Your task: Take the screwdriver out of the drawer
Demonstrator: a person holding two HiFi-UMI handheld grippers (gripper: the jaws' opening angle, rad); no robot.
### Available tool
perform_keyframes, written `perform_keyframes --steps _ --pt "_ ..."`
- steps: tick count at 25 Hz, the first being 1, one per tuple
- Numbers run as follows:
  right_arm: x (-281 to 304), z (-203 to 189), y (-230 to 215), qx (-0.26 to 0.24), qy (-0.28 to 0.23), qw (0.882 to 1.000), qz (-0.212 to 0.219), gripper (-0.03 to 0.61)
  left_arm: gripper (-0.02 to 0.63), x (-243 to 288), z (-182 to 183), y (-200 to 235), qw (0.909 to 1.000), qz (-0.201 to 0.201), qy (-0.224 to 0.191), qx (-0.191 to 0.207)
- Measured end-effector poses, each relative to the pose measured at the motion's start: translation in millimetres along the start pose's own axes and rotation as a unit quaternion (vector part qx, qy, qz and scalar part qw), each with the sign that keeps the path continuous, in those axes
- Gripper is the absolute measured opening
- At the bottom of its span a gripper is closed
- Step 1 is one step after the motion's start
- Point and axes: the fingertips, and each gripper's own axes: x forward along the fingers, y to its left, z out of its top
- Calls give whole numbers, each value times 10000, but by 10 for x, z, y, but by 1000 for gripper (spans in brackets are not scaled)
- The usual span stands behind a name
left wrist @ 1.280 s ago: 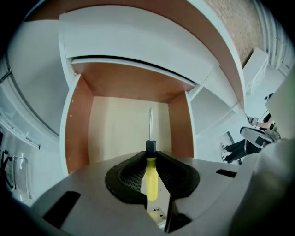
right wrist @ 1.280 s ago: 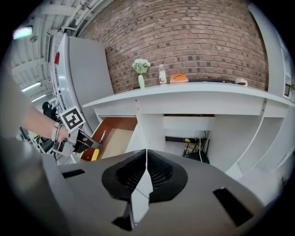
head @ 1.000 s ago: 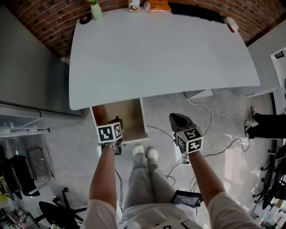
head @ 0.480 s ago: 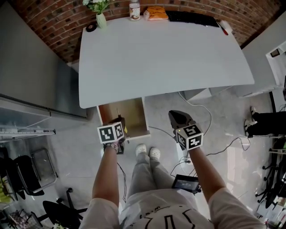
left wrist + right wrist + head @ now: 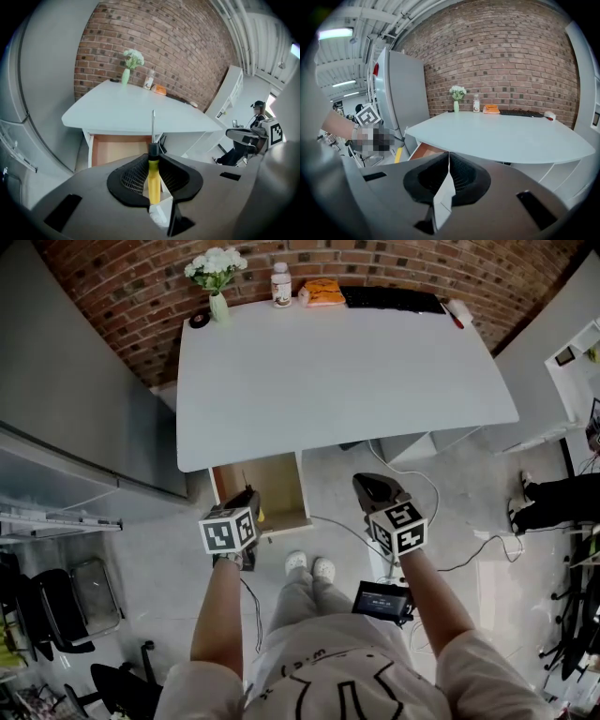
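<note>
My left gripper (image 5: 247, 506) is shut on the screwdriver (image 5: 153, 179), its pads clamping the yellow handle. The black collar and thin metal shaft stick out ahead of the jaws. In the head view the yellow handle (image 5: 262, 516) shows beside the gripper, over the front edge of the open wooden drawer (image 5: 265, 486). The drawer (image 5: 116, 150) hangs under the white table (image 5: 347, 371) and looks bare inside. My right gripper (image 5: 373, 487) hangs to the right of the drawer, above the floor. In the right gripper view it (image 5: 448, 160) is shut with nothing between its pads.
Along the table's far edge stand a vase of flowers (image 5: 217, 279), a bottle (image 5: 281, 282), an orange packet (image 5: 324, 292) and a dark keyboard (image 5: 389, 299). Cables (image 5: 417, 476) trail over the floor. A grey cabinet (image 5: 66, 418) stands left; another person's legs (image 5: 553, 504) show right.
Both grippers have risen, and the head view has lifted with them, so the table and drawer look farther below. The screwdriver stays clamped in the left gripper.
</note>
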Motion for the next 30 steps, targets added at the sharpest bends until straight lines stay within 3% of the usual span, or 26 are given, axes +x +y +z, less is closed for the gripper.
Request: perform_keyframes --steps 13,20,30 --pt "-527 547 -16 8 -646 9976 -251 20 78 -633 535 -314 9940 -100 -1022 371" --pt "-737 874 -33 -151 -1016 9940 -374 20 78 -905 859 -492 9859 -37 -1487 770" --pt "-895 1249 12 -468 -1412 9877 -488 20 78 -1187 1196 -652 9739 -75 -2090 887"
